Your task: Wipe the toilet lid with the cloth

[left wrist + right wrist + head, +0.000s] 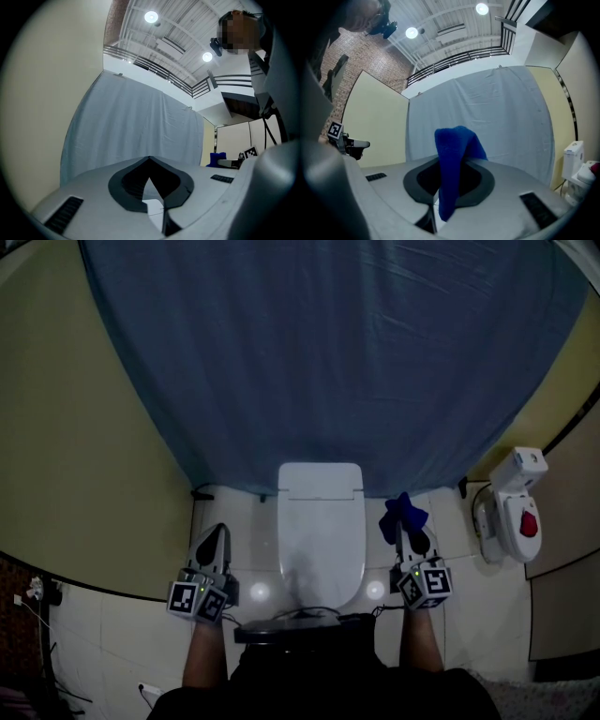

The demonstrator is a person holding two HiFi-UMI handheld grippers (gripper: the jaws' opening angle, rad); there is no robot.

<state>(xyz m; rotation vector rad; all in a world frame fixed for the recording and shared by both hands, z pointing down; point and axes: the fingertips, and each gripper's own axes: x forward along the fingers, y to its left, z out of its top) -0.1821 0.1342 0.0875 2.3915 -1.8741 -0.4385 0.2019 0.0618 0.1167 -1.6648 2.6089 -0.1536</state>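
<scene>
The white toilet (321,531) stands in the middle of the head view with its lid (321,545) down. My right gripper (405,531) hovers just right of the bowl, shut on a blue cloth (403,514) that bunches above its tips. In the right gripper view the blue cloth (453,154) stands up from between the jaws and droops over them. My left gripper (215,542) hangs left of the bowl over the floor tiles, its jaws together with nothing in them. The left gripper (150,161) points up at the curtain in its own view.
A blue curtain (328,352) hangs behind the toilet between yellow walls (75,446). A white fixture with a red part (516,507) is mounted low at the right. White floor tiles (246,521) flank the bowl. The person's legs are right in front of the toilet.
</scene>
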